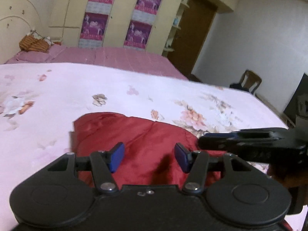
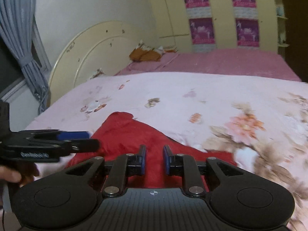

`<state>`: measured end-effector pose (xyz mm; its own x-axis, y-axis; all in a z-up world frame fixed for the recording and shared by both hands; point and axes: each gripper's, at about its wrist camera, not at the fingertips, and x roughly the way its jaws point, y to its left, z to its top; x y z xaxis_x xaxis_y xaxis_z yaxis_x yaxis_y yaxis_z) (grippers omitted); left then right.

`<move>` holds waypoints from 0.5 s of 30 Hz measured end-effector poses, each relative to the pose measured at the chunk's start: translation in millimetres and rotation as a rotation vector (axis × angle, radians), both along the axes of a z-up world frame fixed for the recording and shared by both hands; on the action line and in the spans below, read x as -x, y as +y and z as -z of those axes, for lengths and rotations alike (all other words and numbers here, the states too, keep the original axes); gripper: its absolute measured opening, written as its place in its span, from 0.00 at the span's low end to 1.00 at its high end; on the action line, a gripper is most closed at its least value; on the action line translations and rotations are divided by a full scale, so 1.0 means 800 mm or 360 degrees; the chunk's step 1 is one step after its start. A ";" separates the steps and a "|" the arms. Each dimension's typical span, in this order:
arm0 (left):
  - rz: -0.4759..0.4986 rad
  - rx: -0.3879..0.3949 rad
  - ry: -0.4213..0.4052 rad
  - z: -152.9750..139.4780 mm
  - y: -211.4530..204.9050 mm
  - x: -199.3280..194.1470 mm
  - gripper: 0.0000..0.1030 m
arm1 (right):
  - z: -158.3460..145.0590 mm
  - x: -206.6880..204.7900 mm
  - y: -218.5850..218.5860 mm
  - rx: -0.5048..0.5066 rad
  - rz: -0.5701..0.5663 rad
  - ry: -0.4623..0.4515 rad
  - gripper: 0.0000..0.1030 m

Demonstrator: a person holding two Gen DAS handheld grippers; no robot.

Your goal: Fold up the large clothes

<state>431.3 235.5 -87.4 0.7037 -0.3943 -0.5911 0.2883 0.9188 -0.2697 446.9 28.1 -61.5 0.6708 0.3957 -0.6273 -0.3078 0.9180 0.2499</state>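
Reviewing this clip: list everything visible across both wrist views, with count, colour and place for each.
red garment: one, red, lying on the floral cover just ahead of both grippers
floral cover: one, pale pink with flowers, spread over the near bed
pink sheet: one, pink, far part of the bed
orange bundle: one, orange-brown, by the headboard
headboard: one, cream, arched
wardrobe: one, cream, back wall
posters: four, purple, on the wardrobe doors
curtain: one, blue-grey, tied, at the window
chair: one, brown, by the white wall
door: one, brown
left gripper: black, blue pads, open
right gripper: black, blue pads, narrow gap, nothing between
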 end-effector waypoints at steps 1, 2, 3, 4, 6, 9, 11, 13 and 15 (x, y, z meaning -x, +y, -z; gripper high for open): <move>0.0019 -0.0048 0.0024 0.007 -0.007 -0.007 0.54 | 0.009 -0.009 0.006 0.0017 -0.0017 0.0022 0.19; 0.0026 -0.0086 0.0036 0.012 -0.012 -0.014 0.54 | 0.019 -0.015 0.010 0.0038 -0.0030 0.0049 0.19; 0.0029 -0.0104 0.0049 0.018 -0.014 -0.018 0.54 | 0.030 -0.020 0.014 0.0060 -0.0034 0.0074 0.19; 0.0024 -0.0112 0.0071 0.024 -0.014 -0.022 0.55 | 0.040 -0.022 0.014 0.0071 -0.0031 0.0095 0.19; 0.0010 -0.0122 0.0102 0.035 -0.011 -0.023 0.55 | 0.056 -0.026 0.006 0.0062 -0.0005 0.0128 0.19; 0.0005 -0.0128 0.0093 0.041 -0.003 -0.021 0.57 | 0.069 -0.024 -0.009 0.0030 0.0017 0.0140 0.19; 0.0003 -0.0142 0.0081 0.042 0.000 -0.020 0.57 | 0.073 -0.023 -0.018 0.0021 0.0038 0.0134 0.19; -0.0023 -0.0152 0.0074 0.044 0.005 -0.019 0.58 | 0.074 -0.019 -0.029 0.0075 0.0087 0.0114 0.19; -0.0039 -0.0133 0.0066 0.044 0.009 -0.018 0.58 | 0.078 -0.018 -0.047 0.0061 0.0147 0.0140 0.19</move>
<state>445.5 243.1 -122.3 0.6867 -0.3255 -0.6500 0.2559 0.9452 -0.2030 461.4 -9.5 -124.2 0.6450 0.3098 -0.6986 -0.2002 0.9507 0.2367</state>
